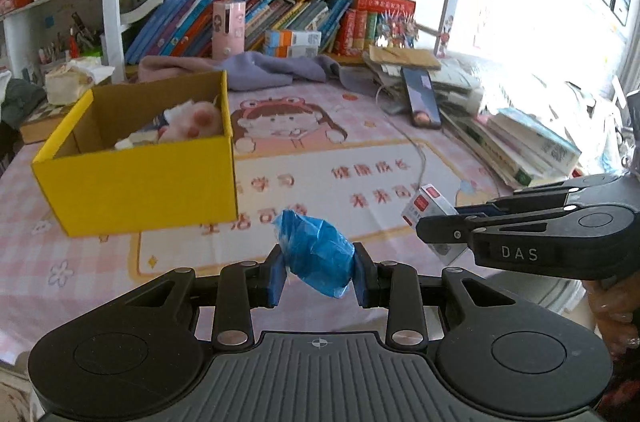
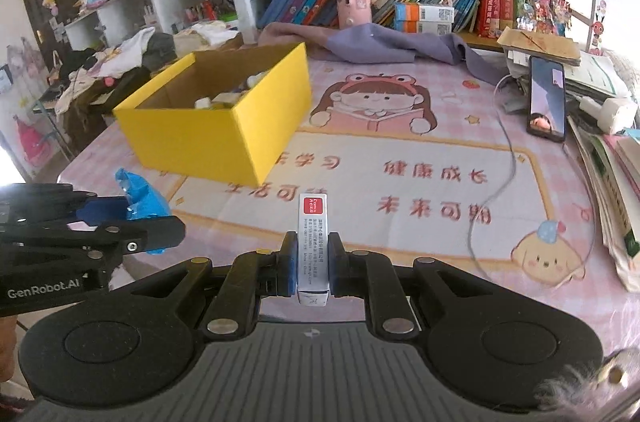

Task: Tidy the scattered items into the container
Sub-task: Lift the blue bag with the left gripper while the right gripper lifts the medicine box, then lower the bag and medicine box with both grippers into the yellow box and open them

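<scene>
Surface (image 2: 400, 126) with pink cartoon mat is carrying everything. Yellow box (image 1: 136, 190) is sitting far-left on it, open top, plush toy (image 1: 196, 122) lying inside. Both tools are hovering side by side above the mat's near edge, angling downward toward the box. Left tool (image 1: 320, 272) is clamping a crumpled blue bag (image 1: 316, 250), no clear long axis. Right tool (image 2: 313, 264) is gripping a small white carton (image 2: 313, 242), long axis pointing forward along the fingers, red label at the far end. Phone (image 2: 547, 98) and cable (image 2: 504, 178) are lying to the right, clear of both.
</scene>
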Tool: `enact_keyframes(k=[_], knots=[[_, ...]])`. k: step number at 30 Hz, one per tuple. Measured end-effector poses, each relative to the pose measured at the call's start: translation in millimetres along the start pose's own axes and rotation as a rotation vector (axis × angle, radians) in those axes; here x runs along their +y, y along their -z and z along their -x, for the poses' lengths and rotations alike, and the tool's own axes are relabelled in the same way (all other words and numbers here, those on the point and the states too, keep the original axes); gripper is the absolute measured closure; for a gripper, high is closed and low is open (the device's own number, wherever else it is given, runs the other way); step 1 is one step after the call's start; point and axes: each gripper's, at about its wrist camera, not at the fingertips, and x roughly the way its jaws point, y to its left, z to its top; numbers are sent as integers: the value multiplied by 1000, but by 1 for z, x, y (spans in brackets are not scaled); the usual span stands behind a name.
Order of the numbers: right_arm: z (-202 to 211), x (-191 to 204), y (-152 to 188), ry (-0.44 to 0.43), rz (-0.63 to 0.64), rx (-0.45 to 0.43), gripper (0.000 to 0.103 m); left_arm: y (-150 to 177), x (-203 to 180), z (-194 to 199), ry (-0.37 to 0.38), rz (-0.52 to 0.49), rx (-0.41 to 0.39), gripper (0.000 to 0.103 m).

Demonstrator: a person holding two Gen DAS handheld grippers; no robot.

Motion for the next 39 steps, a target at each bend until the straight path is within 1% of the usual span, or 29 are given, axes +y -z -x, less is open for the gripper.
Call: enact_keyframes(k=[7,19,23,30,39], knots=[[12,23,15,-15,26,20,89,17,8,20,-2,31,-7,71],[24,53,26,-46,79,29,89,33,17,42,-8,62,-14,71],[21,66,26,-78,114,43,89,38,27,50,-36,87,-17,72],[10,90,18,-146,190,45,89,41,52,63,-119,154,-35,72],[-19,107,1,-222,253,58,89,39,75,59,-189,201,-38,72]])
